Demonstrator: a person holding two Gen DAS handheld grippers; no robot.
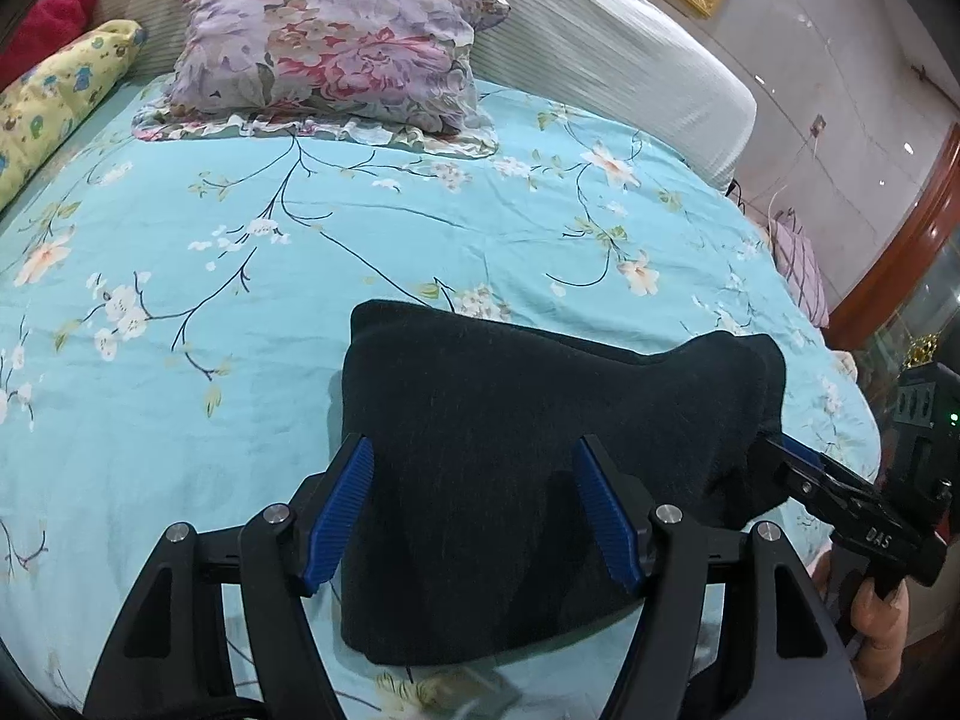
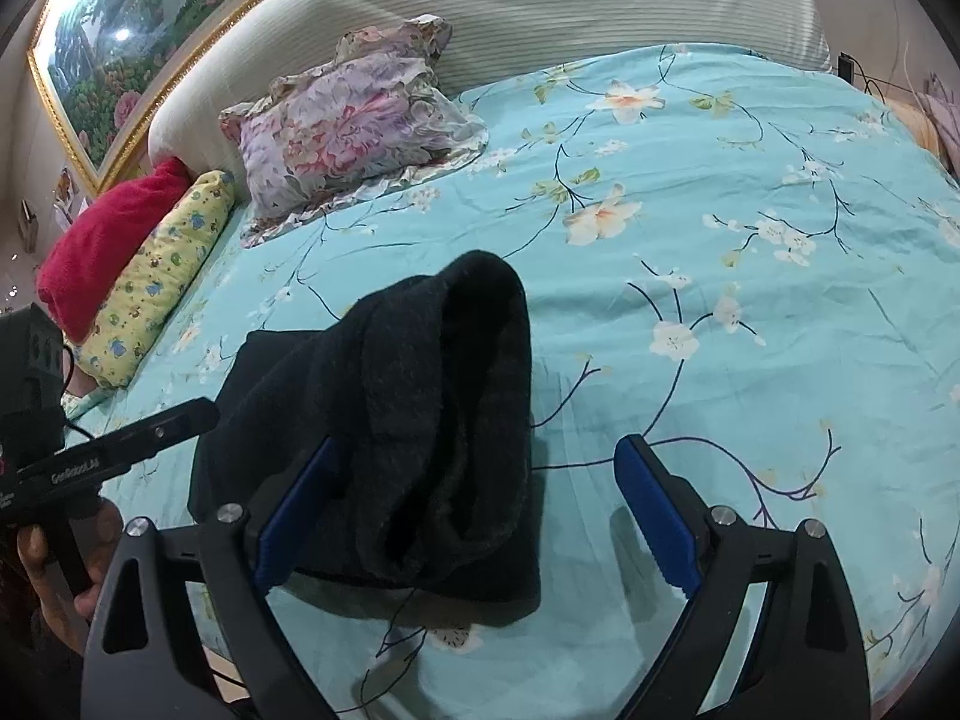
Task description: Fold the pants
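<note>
The black pants (image 1: pixel 516 456) lie folded into a thick bundle on the light blue flowered bed sheet (image 1: pixel 252 276), near the bed's front edge. My left gripper (image 1: pixel 474 516) is open, its blue pads either side of the bundle's near part, just above it. In the right wrist view the pants (image 2: pixel 420 432) show their stacked folded edges. My right gripper (image 2: pixel 486 516) is open, with the bundle's right end between its fingers. The right gripper also shows in the left wrist view (image 1: pixel 804 468) at the bundle's right edge. The left gripper shows in the right wrist view (image 2: pixel 180 414) at the bundle's left.
A flowered purple pillow (image 1: pixel 336 54) leans on the white padded headboard (image 1: pixel 600 42). A yellow patterned bolster (image 1: pixel 54 102) and a red cushion (image 2: pixel 108 240) lie at the bed's left. A framed painting (image 2: pixel 126 42) hangs above. The bed drops off at the right edge (image 1: pixel 840 360).
</note>
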